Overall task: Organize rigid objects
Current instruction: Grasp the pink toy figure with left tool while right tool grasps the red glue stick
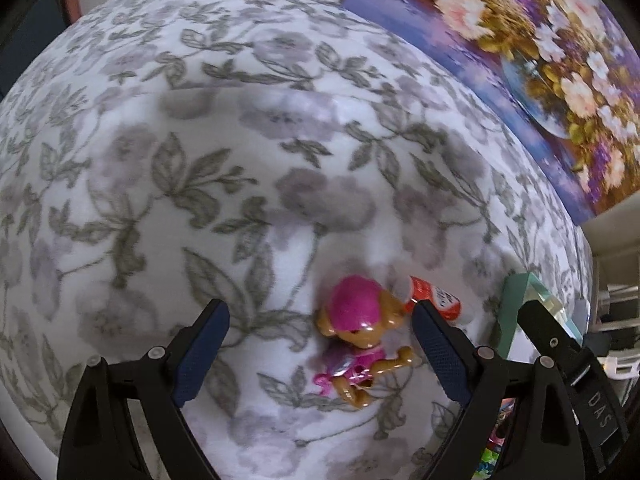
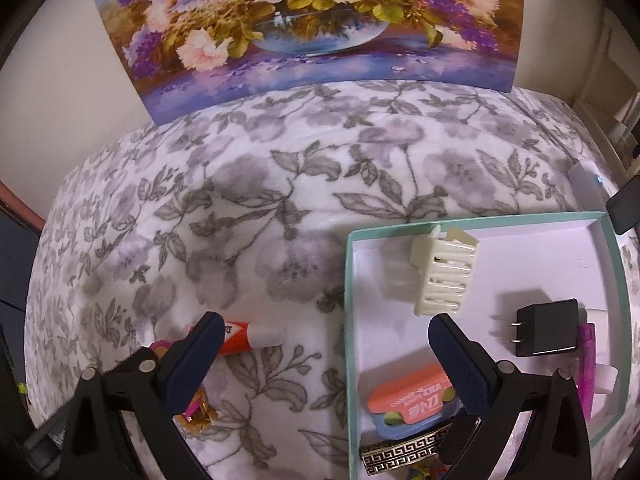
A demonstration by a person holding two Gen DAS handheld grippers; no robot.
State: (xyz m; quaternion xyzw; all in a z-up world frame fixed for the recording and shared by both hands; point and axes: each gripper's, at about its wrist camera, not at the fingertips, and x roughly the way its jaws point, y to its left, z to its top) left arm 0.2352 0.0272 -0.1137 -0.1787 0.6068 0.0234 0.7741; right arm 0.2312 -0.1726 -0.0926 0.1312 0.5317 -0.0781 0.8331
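- The left gripper [image 1: 320, 320] points steeply down at the bed, jaws spread wide and gripping nothing; the toy dog figure [image 1: 360, 338] with a pink cap lies on the blanket between them, close to the right finger, not pressed by either pad.
- Just past that finger lies an orange-and-white glue tube [image 1: 436, 300], touching or nearly touching the figure's head.
- The right gripper [image 2: 326, 328] also tilts steeply down, jaws wide apart and empty, straddling the left wall of a teal-rimmed box [image 2: 348, 280].
- Inside the box: an orange-and-blue card-like item [image 2: 408, 404] and a patterned bar [image 2: 400, 456] at its near end, a black plug adapter [image 2: 548, 328] and a pink item [image 2: 587, 360] toward its right wall, a cream hair claw [image 2: 442, 270] farther in.
- The floral blanket [image 1: 200, 160] covers the bed out to its far edge.
- At that far edge a flower painting [image 2: 304, 20] leans against a pale wall.
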